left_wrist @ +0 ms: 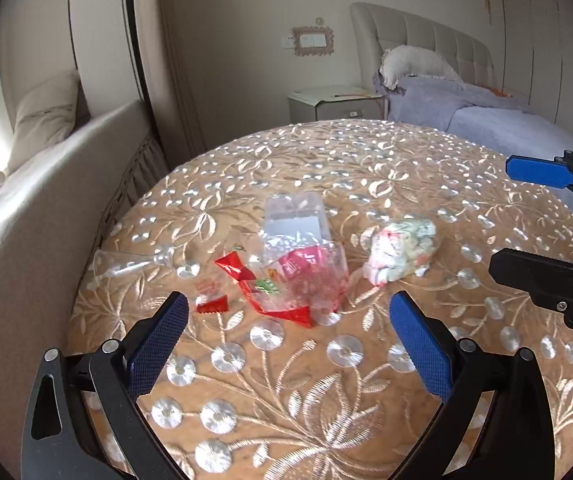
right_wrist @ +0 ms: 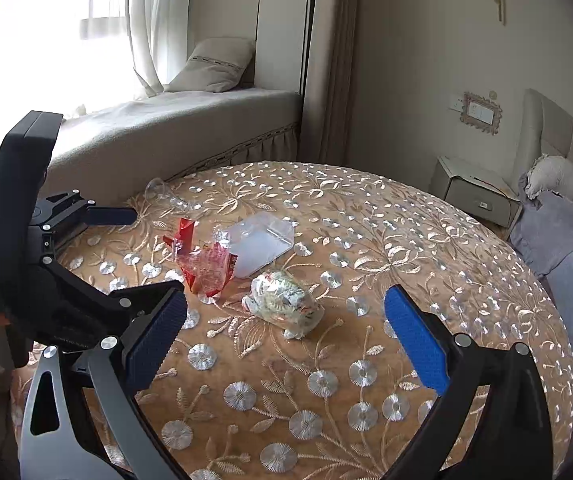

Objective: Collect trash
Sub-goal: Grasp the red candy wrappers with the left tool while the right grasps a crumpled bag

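Where the round table [left_wrist: 326, 400] fills both views under its tan cloth embroidered with silver flowers, the trash sits in one loose group near its middle. Largest is one clear plastic container [left_wrist: 296, 220], lying flat. Touching it on the near side is one crinkled clear bag with red print [left_wrist: 306, 280], resting over one red wrapper [left_wrist: 282, 312]. Just beside these lies one crumpled ball of printed plastic [left_wrist: 400, 252]. One clear plastic cup [left_wrist: 134, 264] lies on its side toward the table's window edge. One small red-and-clear wrapper scrap [left_wrist: 210, 300] lies apart from the red wrapper.

The room holds one bed [left_wrist: 486, 116], one nightstand [left_wrist: 334, 102] and a cushioned window seat [right_wrist: 174, 128].

The left gripper [left_wrist: 288, 316] hangs spread wide before the red wrapper, holding nothing. The right gripper [right_wrist: 286, 312] is likewise spread, framing the crumpled ball. Only the right wrist view shows the bright curtained window [right_wrist: 66, 20].
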Motion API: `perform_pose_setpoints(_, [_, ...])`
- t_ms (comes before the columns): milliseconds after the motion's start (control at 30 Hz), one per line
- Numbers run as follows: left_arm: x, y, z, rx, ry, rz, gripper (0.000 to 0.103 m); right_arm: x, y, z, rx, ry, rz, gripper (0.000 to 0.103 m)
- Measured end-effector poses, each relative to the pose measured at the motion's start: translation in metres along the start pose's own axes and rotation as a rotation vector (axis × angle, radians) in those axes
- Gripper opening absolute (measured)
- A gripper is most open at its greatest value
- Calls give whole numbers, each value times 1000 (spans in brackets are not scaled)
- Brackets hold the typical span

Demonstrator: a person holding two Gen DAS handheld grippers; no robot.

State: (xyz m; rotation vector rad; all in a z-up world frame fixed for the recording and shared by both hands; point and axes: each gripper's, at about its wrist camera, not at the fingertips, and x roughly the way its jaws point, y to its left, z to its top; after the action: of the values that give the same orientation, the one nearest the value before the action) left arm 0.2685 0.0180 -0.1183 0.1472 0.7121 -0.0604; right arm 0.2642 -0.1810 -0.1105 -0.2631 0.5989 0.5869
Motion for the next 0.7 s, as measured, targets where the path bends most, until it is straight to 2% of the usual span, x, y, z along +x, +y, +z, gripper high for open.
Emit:
perform_pose_setpoints(233, [35,12,10,25,57,-58,98,48,-12,-4,-33,131,46,99])
perform_pose_setpoints(333, [46,10,14,52,76,-57,98,62,-9,-2,-63,162,55,98])
perform_pose_setpoints(433, [55,12,17,33,98,-99,98,73,-5,0,-92,182,60,98])
perform_pose_setpoints(533, [63,14,18,8,123,-141,98,85,-2,0,-115,206,76,83])
perform_pose_setpoints(567, [65,14,17,4,127,-150,95,88,-1,0,-119,214,80,75])
perform_pose_setpoints(600, [67,14,17,8,135,-156,90,91,-1,0,-122,224,89,68])
perform_pose_setpoints(633, [68,13,15,13,142,-166,87,94,0,-1,-123,236,101,64])
perform_pose_setpoints(700, [71,11,13,14,154,-177,70,96,2,-3,-125,240,105,58])
